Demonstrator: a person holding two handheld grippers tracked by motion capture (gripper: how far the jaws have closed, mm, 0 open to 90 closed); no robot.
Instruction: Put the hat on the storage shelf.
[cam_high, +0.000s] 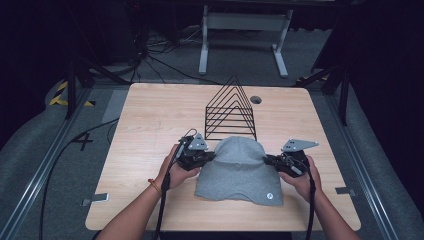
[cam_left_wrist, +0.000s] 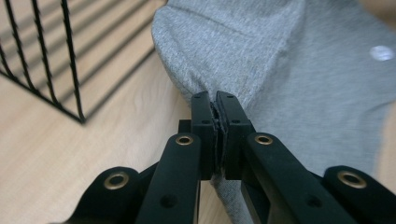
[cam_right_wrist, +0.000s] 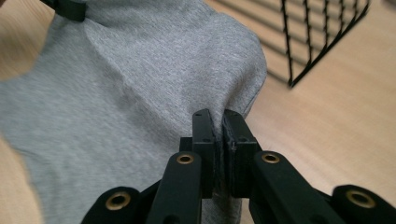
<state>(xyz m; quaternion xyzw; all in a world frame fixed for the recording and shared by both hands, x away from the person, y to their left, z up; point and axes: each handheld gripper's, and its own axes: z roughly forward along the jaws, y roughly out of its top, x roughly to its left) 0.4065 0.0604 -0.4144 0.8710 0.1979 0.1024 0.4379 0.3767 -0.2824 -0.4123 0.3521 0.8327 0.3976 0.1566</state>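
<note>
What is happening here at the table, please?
A person stands at a wooden table with a gripper in each hand. The left gripper and the right gripper each have their jaws shut on an opposite side edge of a grey cloth, which lies mostly flat on the table. A black wire rack stands just behind the cloth. Whether the cloth is being lifted or spread out, I cannot tell.

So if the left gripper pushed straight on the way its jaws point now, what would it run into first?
The grey beanie itself: the left gripper is already shut on its edge, so the cloth would bunch ahead of the jaws. Beyond it, probably the right gripper at the far side, though depth is unclear.
</note>
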